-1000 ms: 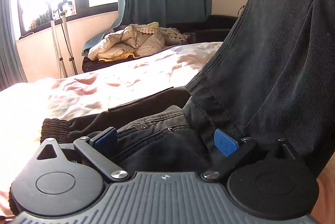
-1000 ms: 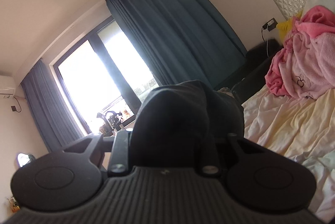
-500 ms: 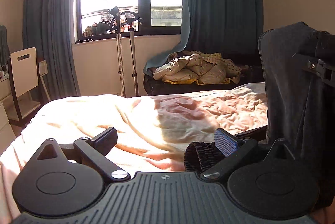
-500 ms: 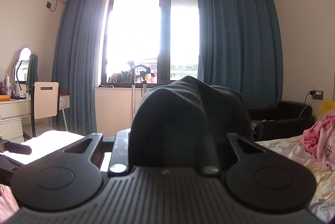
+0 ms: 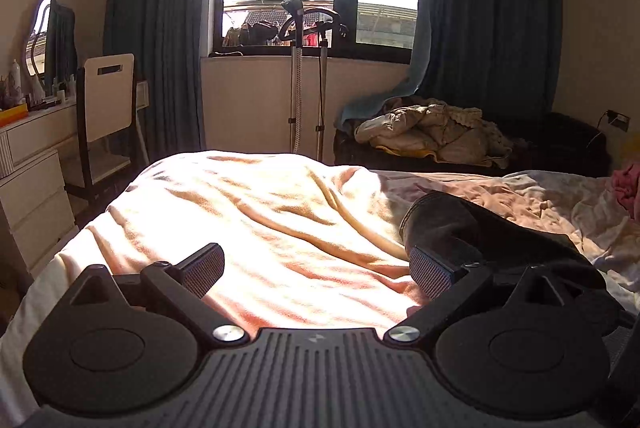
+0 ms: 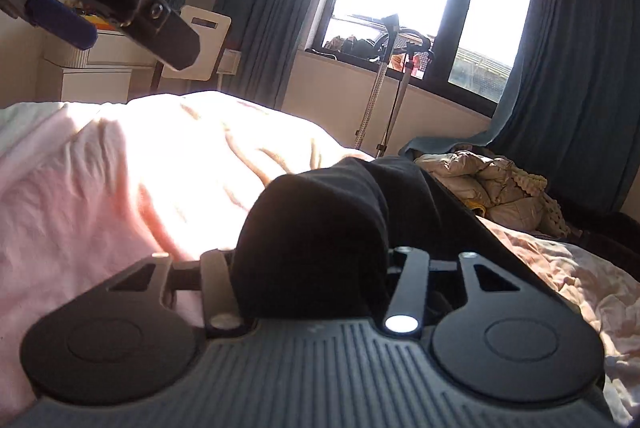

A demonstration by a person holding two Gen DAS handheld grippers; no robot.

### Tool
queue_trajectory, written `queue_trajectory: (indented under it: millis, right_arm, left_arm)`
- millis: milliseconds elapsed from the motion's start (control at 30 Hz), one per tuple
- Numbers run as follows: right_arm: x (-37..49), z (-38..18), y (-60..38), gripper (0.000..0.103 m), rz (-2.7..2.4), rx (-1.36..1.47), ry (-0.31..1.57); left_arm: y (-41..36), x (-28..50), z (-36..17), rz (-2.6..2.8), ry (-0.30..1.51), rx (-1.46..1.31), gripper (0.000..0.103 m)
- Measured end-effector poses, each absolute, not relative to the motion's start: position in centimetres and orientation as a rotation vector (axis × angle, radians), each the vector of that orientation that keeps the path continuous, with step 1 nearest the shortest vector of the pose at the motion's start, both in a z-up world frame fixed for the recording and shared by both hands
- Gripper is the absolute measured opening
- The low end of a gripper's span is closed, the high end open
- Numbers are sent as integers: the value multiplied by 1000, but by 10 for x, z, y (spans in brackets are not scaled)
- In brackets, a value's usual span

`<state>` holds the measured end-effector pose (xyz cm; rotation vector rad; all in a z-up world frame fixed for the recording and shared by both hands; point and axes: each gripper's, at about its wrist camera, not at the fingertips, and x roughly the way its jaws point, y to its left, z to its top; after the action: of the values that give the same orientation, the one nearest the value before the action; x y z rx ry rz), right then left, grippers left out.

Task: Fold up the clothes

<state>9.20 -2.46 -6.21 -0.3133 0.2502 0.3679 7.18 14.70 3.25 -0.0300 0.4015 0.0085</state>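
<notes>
I am judging the fold to be in its middle stretch: my right claw (image 6: 316, 268) is gripping a thick bunched roll of the dark trousers (image 6: 320, 228), its fingers pressed in against the cloth on both sides, while my left claw (image 5: 316, 270) is hanging wide open with nothing between its ribbed pads (image 5: 430, 272). In the left wrist view the trousers (image 5: 472, 228) are lying just ahead and to the right of that open claw, a rounded doubled-over end resting on the bed (image 5: 280, 220), its near part running behind the right pad so I cannot tell whether they are touching. In the right wrist view the left claw (image 6: 120, 11) is hovering up and to the left of my right claw, well apart from the garment. What I am reckoning is left: laying the held bundle flat, smoothing it and making a last fold. The trousers are looking like heavy, matt, charcoal fabric with a fine rib, bulging softly rather than creasing sharply. The bed sheet is looking thin, pale peach-pink, rumpled in long shallow ridges under strong sun. Far ahead a puffy cream quilted jacket (image 5: 432, 135) is lying heaped on a dark couch (image 5: 560, 151).
</notes>
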Motion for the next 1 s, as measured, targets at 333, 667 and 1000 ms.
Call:
queue_trajectory:
  millis: [333,667,1000]
  right_arm:
    - [0,-9,-101,85,486,-412,197]
    - [-9,-33,-213,84,303,-176,328]
    - [29,-81,-205,83,313,-199,514]
  left_arm:
    - [83,61,39,-141,407,-228,100]
    - [54,57,-8,-341,468,-342,100]
    - [51,39,-10,-468,342,-406,100]
